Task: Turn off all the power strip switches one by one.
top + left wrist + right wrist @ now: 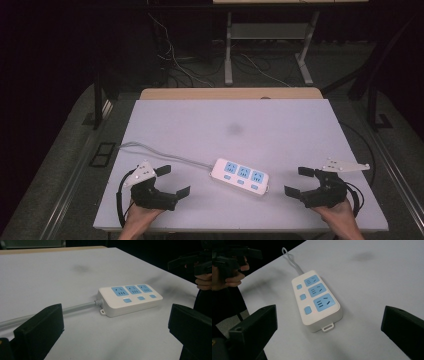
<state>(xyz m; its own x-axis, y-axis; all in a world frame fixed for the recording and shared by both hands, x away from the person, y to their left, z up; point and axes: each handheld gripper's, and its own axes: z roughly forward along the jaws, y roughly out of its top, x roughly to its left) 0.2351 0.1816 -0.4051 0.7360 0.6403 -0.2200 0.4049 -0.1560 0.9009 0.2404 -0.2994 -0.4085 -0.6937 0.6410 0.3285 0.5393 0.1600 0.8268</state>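
Observation:
A white power strip (240,176) with three blue sockets and three blue switches lies flat near the front middle of the white table (230,125). Its grey cable (160,153) runs off to the left edge. My left gripper (172,181) rests at the front left, jaws wide open and empty, pointing at the strip (130,298). My right gripper (299,181) sits at the front right, also open and empty, facing the strip (315,300) from its other end. Both grippers stand apart from the strip.
A faint dark smudge (235,129) marks the table's middle. Beyond the far edge a wooden strip (230,93) shows, then a dark floor with cables and metal stand legs (228,55). The other hand and gripper (197,263) show at the top right of the left gripper view.

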